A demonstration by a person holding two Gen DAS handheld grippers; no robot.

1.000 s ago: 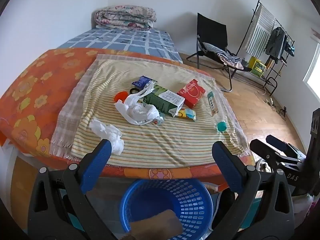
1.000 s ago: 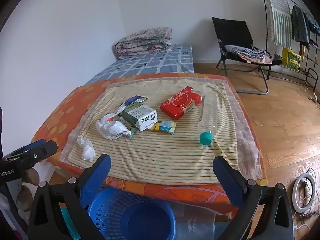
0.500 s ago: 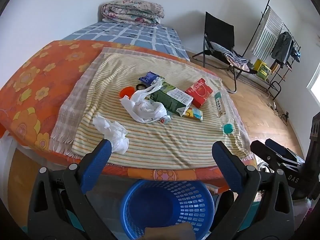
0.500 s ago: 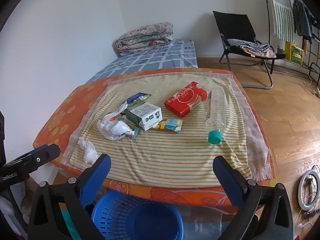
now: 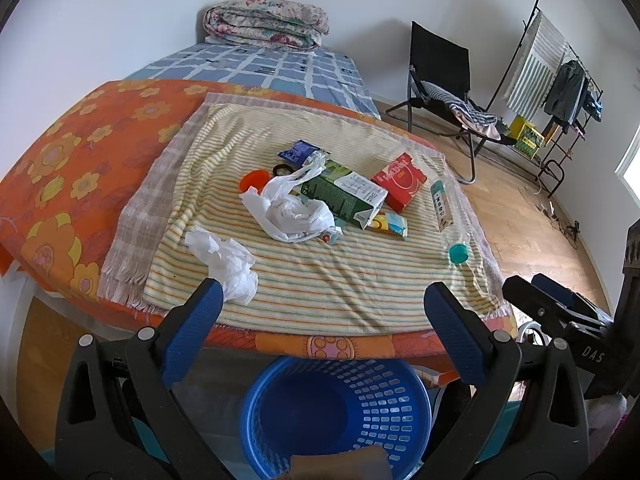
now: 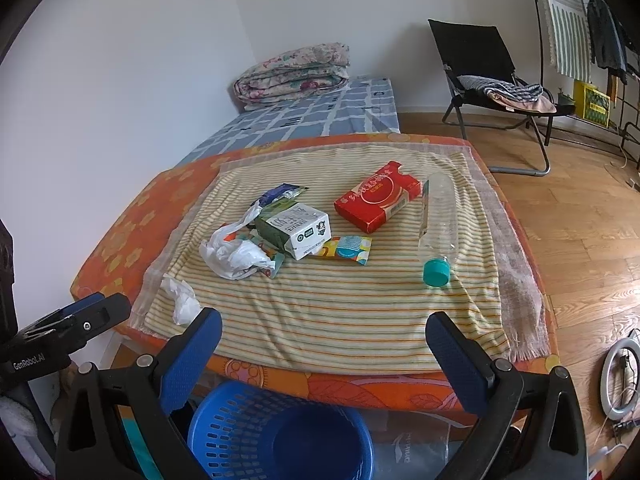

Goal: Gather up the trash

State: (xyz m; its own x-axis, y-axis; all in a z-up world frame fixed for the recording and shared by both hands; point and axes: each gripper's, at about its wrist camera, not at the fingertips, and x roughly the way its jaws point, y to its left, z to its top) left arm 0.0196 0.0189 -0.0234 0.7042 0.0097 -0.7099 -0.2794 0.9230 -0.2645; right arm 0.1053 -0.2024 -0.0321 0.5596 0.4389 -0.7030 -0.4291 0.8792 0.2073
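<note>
Trash lies on a striped cloth (image 5: 320, 288) over the bed: a crumpled white tissue (image 5: 228, 260), a white plastic bag (image 5: 288, 208), a green and white carton (image 5: 344, 194), a red box (image 5: 399, 181), a clear bottle with a teal cap (image 5: 444, 208), a small colourful packet (image 5: 390, 224), a blue wrapper (image 5: 298, 152) and an orange lid (image 5: 255, 180). A blue basket (image 5: 336, 412) stands on the floor below the bed's near edge. My left gripper (image 5: 322, 324) is open and empty above the basket. My right gripper (image 6: 324, 336) is open and empty, beside it.
A folded quilt (image 5: 266, 24) lies at the far end of the bed by the wall. A black folding chair (image 6: 492, 80) and a clothes rack (image 5: 560, 72) stand on the wooden floor to the right. A white ring (image 6: 620, 376) lies on the floor.
Both grippers have risen and moved slightly toward the bed, so the trash looks closer. The brown thing at the basket's near rim has slid toward the frame's bottom edge. Both stay open.
</note>
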